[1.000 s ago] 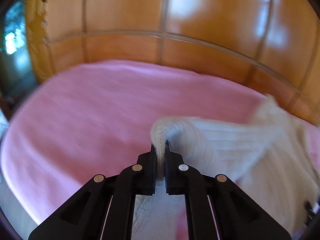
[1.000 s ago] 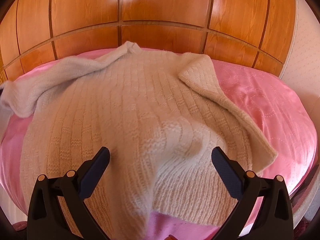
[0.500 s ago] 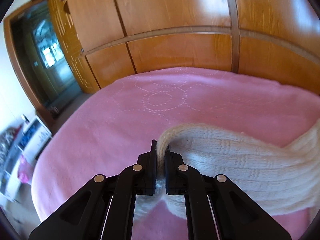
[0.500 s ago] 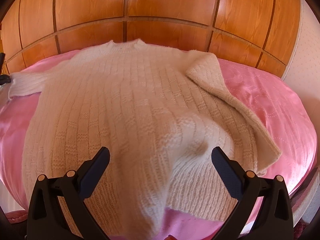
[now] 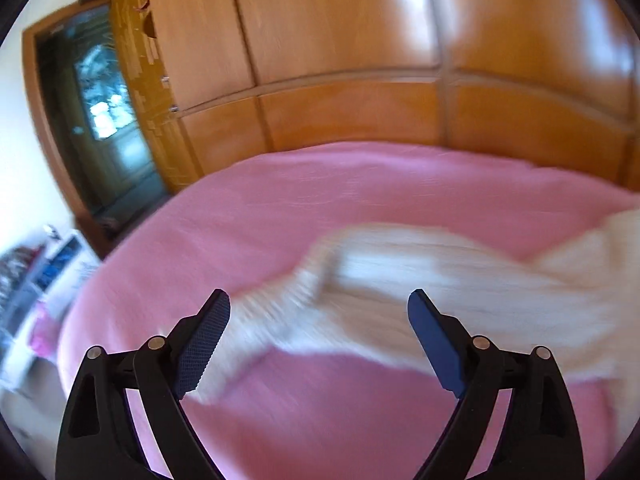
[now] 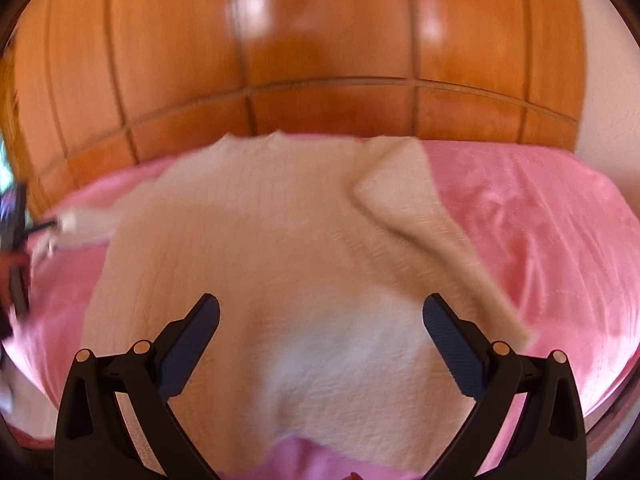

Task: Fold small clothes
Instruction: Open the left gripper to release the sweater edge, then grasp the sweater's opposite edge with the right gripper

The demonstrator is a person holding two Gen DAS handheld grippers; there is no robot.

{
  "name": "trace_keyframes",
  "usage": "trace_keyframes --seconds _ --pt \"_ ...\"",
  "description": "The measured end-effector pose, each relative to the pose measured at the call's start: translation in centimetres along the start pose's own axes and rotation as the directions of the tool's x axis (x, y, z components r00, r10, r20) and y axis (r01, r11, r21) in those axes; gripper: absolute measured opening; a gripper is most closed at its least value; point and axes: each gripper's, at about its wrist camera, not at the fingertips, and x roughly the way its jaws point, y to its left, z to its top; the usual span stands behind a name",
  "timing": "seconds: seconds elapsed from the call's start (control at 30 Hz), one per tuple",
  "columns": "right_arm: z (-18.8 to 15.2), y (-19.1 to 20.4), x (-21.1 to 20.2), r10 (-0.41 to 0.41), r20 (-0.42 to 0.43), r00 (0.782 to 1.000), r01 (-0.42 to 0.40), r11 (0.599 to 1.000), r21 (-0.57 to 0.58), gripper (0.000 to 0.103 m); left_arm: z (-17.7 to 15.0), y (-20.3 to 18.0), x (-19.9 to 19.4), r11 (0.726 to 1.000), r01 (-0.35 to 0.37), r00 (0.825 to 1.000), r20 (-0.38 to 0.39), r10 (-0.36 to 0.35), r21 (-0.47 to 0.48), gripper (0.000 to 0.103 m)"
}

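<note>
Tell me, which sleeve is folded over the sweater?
The right sleeve. It lies bent across the sweater, while the left sleeve stretches straight out onto the pink blanket.

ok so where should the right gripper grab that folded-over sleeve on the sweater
Probably the sleeve's cuff end, near the right gripper, approached from the sweater's right edge over the pink blanket. The sleeve lies diagonally across the body, so its free end sits there, exposed and easy to pinch.

Home bedroom: pink bed (image 5: 360, 184), wooden wardrobe (image 5: 340, 40)
</note>
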Motion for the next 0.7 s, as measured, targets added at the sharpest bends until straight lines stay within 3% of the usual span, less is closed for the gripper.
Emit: trace_keyframes --seconds 0.07,0.1,0.17,0.23,0.27,0.3,0.33,0.4,0.5,0.63,0.7 --pt "0.5 -3.1 -0.3 -0.024 -0.016 1.0 0.025 0.997 0.078 0.101 -1.1 -1.2 -2.0 0.995 0.099 0.995 0.0 -0.099 0.003 0.089" --pt "0.7 -4.7 -0.4 -0.039 -0.024 0.999 0.041 0.991 0.124 0.101 -2.3 -2.4 -3.8 0.983 0.183 0.983 -0.001 -0.183 0.011 0.089" --pt "0.7 -8.2 -1.0 -0.017 -0.011 1.0 0.019 0.969 0.247 0.101 -3.7 -4.3 -6.1 0.958 0.284 0.959 -0.008 -0.284 0.024 0.089" --pt "0.8 -11.9 -1.2 0.019 0.001 1.0 -0.018 0.925 0.379 0.101 -5.9 -6.9 -8.7 0.896 0.444 0.896 -0.049 -0.442 0.026 0.089" --pt "0.8 -11.9 -1.2 0.019 0.001 1.0 -0.018 0.925 0.379 0.101 -6.5 -7.8 -9.4 0.876 0.482 0.875 -0.061 -0.48 0.019 0.089" --pt "0.9 -13.9 -0.8 0.013 -0.028 1.0 0.0 0.899 0.438 0.098 -7.6 -9.0 -10.4 0.832 0.554 0.829 -0.083 -0.552 0.002 0.089" --pt "0.9 -15.3 -0.3 0.01 -0.055 0.998 0.018 0.878 0.478 0.094 -8.3 -9.9 -11.0 0.799 0.602 0.794 -0.096 -0.6 -0.01 0.089" --pt "1.0 -17.2 0.6 0.047 -0.074 0.996 -0.001 0.855 0.519 0.076 -9.7 -11.7 -12.0 0.744 0.668 0.738 -0.115 -0.665 -0.02 0.089" --pt "1.2 -17.7 2.4 0.098 -0.127 0.987 -0.02 0.86 0.509 0.064 -11.6 -14.0 -12.2 0.735 0.678 0.724 -0.153 -0.673 -0.02 0.089" --pt "1.7 -16.3 4.7 0.126 -0.175 0.976 -0.043 0.909 0.415 0.048 -13.5 -15.3 -12.2 0.759 0.647 0.757 -0.163 -0.632 0.063 0.089" --pt "1.8 -15.6 5.9 0.129 -0.209 0.969 -0.043 0.927 0.372 0.032 -14.2 -16.1 -13.0 0.767 0.623 0.782 -0.154 -0.604 0.153 0.091"
